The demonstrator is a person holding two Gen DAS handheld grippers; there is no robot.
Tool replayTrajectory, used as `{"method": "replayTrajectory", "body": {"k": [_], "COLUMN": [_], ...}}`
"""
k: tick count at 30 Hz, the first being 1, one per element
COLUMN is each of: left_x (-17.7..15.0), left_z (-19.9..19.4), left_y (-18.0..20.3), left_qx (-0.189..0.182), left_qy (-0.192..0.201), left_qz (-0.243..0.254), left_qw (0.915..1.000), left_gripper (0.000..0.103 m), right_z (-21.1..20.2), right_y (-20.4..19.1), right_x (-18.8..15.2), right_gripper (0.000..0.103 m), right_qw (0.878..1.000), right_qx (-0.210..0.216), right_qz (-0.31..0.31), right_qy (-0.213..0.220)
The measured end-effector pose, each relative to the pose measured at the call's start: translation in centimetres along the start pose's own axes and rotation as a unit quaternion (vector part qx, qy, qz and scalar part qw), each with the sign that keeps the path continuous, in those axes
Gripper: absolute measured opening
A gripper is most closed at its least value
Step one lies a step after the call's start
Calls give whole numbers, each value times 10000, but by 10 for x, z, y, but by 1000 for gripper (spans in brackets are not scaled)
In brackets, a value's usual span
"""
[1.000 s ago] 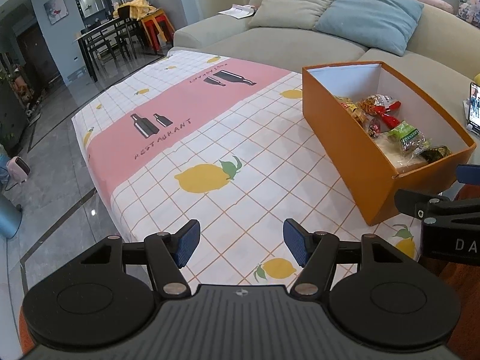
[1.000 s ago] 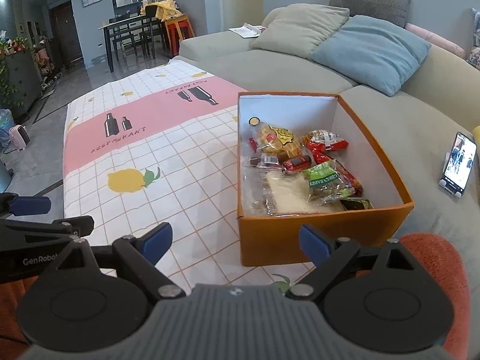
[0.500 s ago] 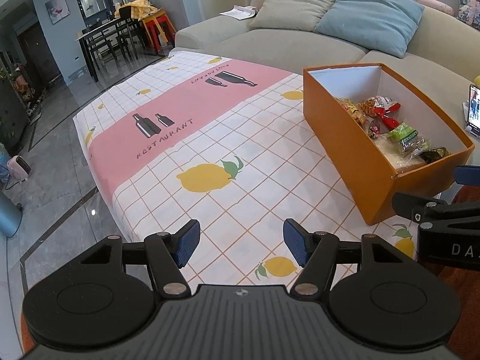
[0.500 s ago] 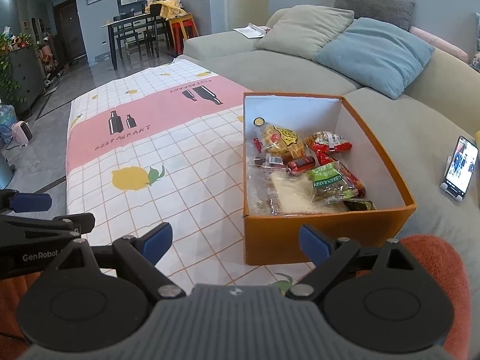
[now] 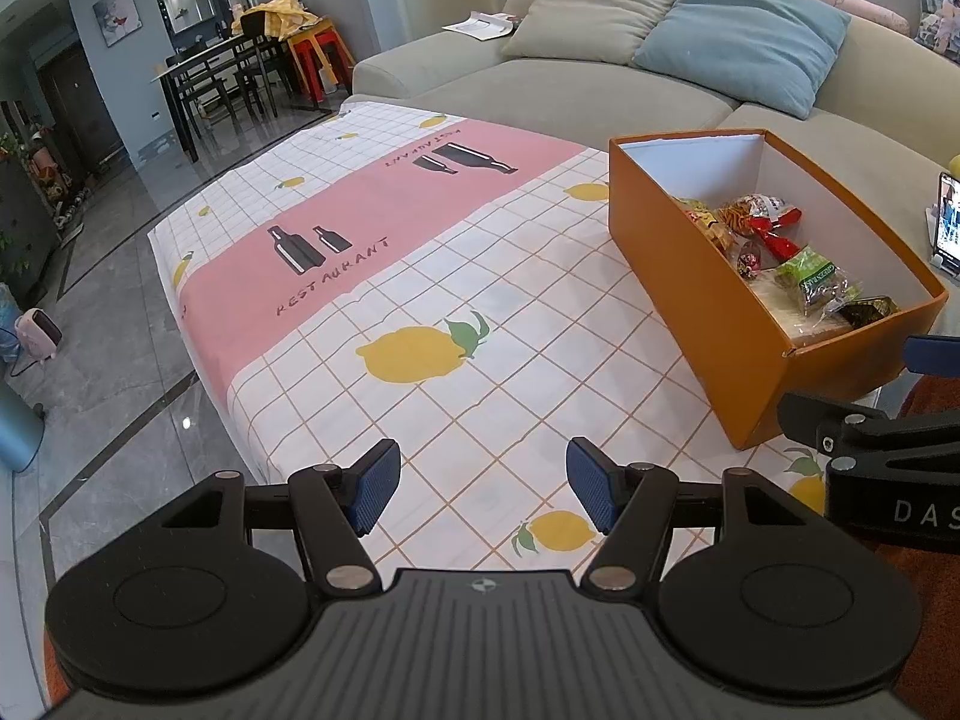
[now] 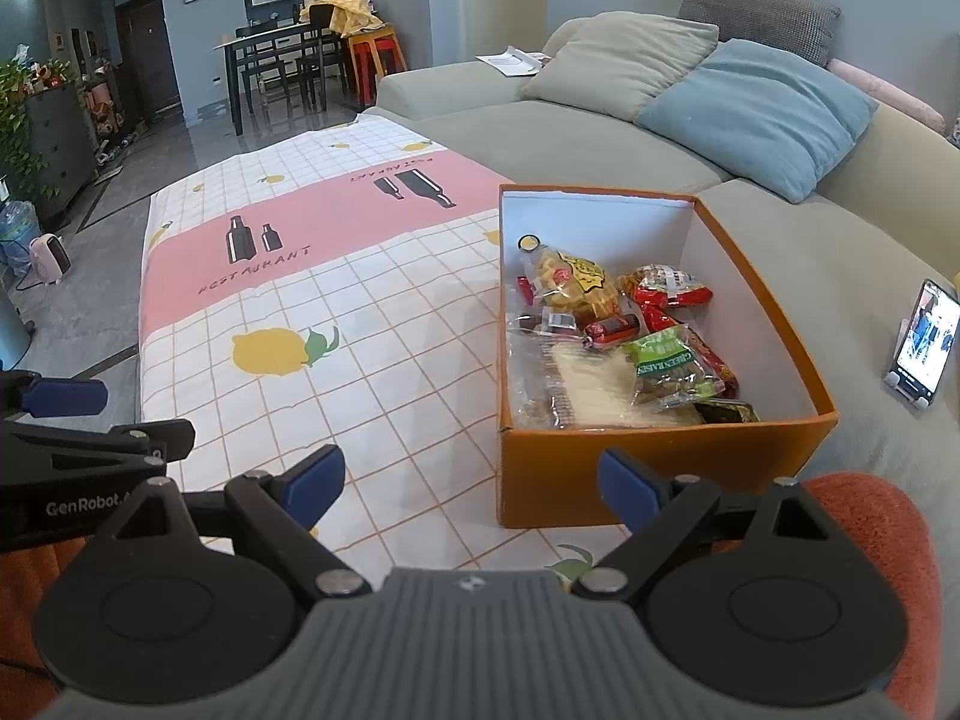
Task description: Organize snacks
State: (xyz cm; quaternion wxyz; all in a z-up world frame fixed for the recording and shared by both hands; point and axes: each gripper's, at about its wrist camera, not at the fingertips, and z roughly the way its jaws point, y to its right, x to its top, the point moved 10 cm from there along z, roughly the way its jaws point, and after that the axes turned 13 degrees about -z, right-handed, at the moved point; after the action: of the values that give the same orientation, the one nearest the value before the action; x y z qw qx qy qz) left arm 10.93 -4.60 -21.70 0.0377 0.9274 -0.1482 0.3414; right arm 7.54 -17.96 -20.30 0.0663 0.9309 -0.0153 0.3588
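Inside the orange box (image 6: 654, 480) on the worktop's right, the light, crinkly snack packets (image 6: 678, 360) probably want pinching at sealed edges, both claws (image 5: 483, 489) (image 6: 471, 486) hovering released, empty.

orange box (image 6: 654, 480): matt card outside, plain white paper-like lining inside. snack packets (image 6: 624, 336): glossy, crinkled clear and printed plastic film. tablecloth (image 5: 456, 312): smooth printed cloth, slight sheen. left gripper (image 5: 483, 483): matt black plastic, ribbed blue pads (image 5: 375, 483), bright metal rivets. sofa (image 6: 600, 138): soft matt woven fabric. floor (image 5: 114, 324): polished, reflective stone-like tile.
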Motion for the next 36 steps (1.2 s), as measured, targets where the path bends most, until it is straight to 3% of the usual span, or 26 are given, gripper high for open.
{"method": "replayTrajectory", "body": {"k": [36], "left_x": [-3], "left_z": [-2], "left_y": [0], "left_qx": [-47], "left_qy": [-47], "left_qz": [-76], "left_qw": [9999], "left_gripper": [75], "right_z": [4], "right_y": [-6], "right_x": [-6], "right_gripper": [89], "right_qw": [9999], "right_qx": [67], "right_qz": [-65], "right_qy": [-120]}}
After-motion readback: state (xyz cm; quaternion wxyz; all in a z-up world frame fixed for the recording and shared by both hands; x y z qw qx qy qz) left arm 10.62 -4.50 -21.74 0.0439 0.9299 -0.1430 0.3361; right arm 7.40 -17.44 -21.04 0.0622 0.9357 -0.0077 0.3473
